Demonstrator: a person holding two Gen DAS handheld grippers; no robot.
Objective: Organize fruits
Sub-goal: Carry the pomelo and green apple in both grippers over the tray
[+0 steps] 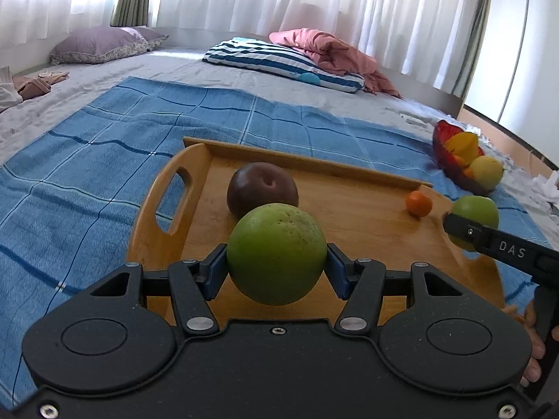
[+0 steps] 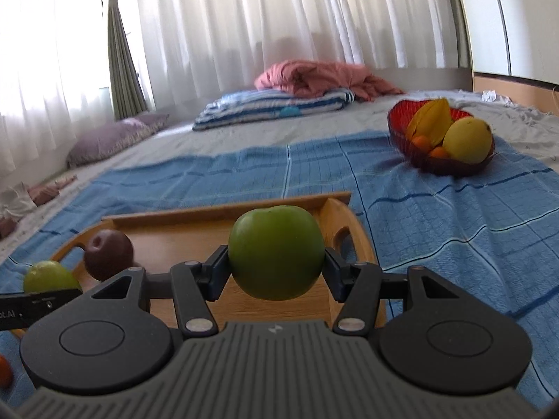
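Observation:
My left gripper is shut on a green apple, held just above the near part of a wooden tray. On the tray lie a dark purple fruit and a small orange. My right gripper is shut on a second green apple, over the tray's right end. In the left wrist view that apple shows at the tray's right edge. A red basket holds a starfruit, a yellow fruit and small oranges.
The tray and basket rest on a blue checked cloth spread over a grey bed. A striped pillow, a pink blanket and a purple pillow lie at the far side below white curtains. An orange object shows at the lower left edge.

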